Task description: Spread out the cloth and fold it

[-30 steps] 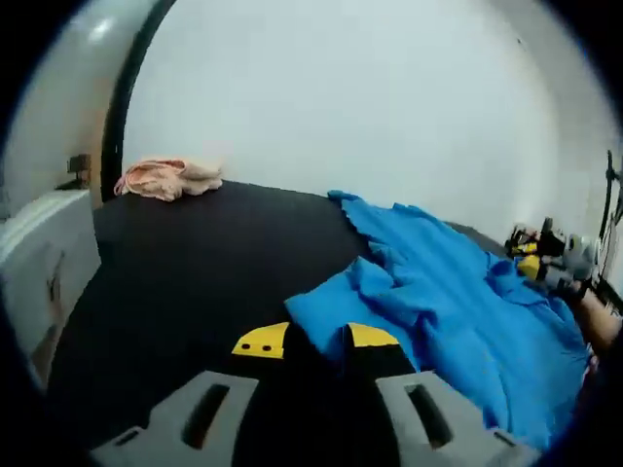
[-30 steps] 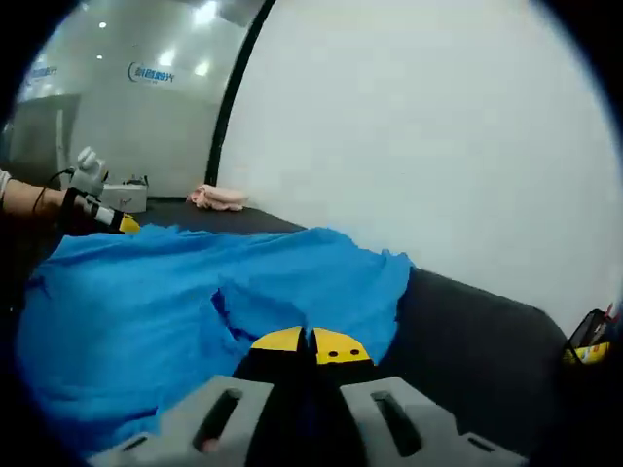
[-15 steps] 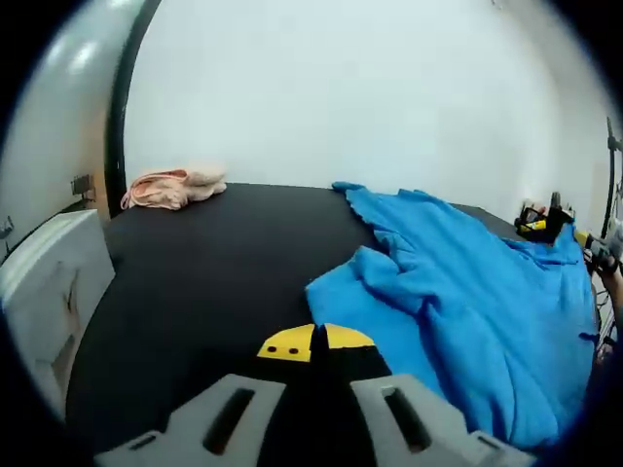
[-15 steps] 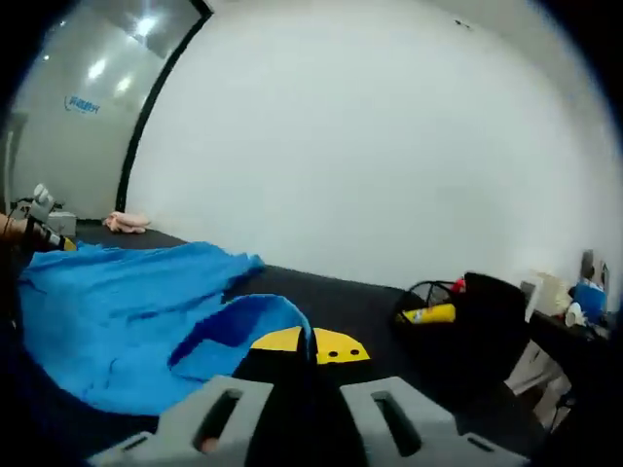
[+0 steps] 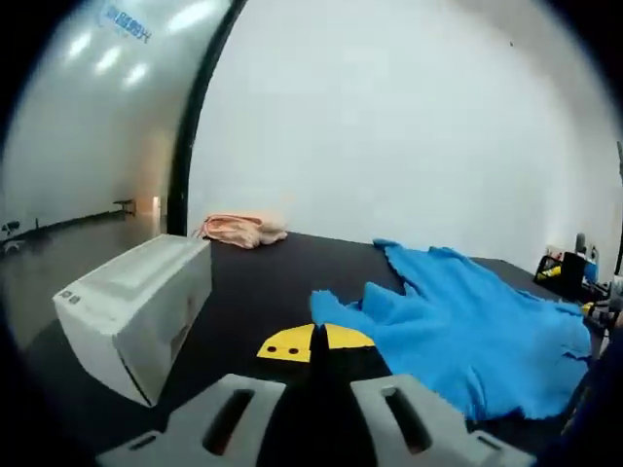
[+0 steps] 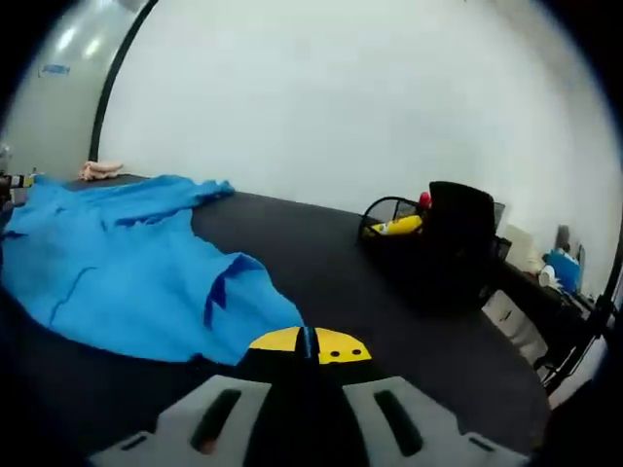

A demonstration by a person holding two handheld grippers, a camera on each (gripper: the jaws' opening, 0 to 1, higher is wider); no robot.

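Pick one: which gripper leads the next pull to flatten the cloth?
Left, probably. The left gripper pinches a bunched, rumpled corner of the cloth; the right gripper holds a flatter edge, so that side needs less work.

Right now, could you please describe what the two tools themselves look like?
Both look alike. The left tool has two light grey jaw bodies with slanted slots, black in between, and yellow tips with small black dots. The right tool has the same grey slotted bodies and yellow dotted tips.
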